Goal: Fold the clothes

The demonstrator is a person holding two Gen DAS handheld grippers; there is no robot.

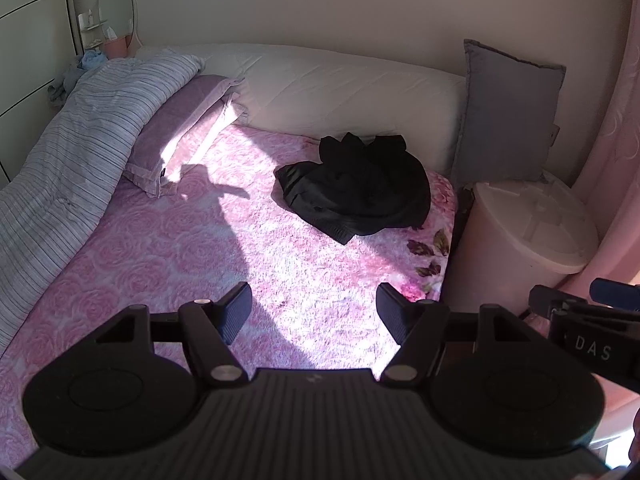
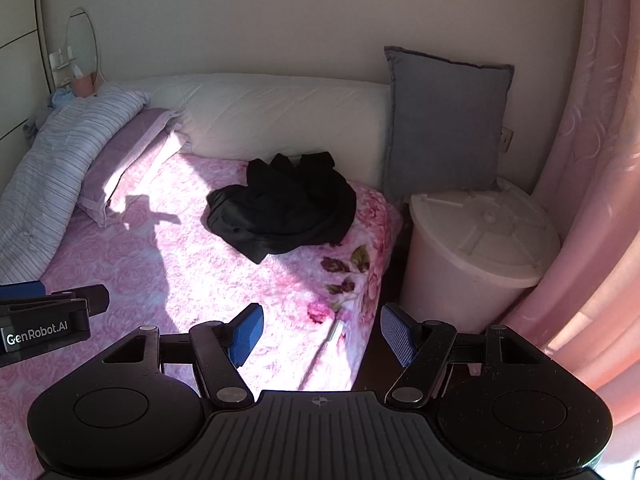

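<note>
So you have both tools hanging back over the pink rose-patterned fleece blanket [image 1: 160,264], well apart from the crumpled black fabric garment [image 1: 356,188], which sits heaped at 12 o'clock from your left gripper [image 1: 313,312] and 11 o'clock from your right gripper [image 2: 322,334]. Each has its 2 fingers spread wide, holding nothing, probably so you can pinch 2 edges at once. Nothing is folded yet. The round white lidded plastic bin [image 2: 476,256] stands at 2 o'clock, beside the bed
</note>
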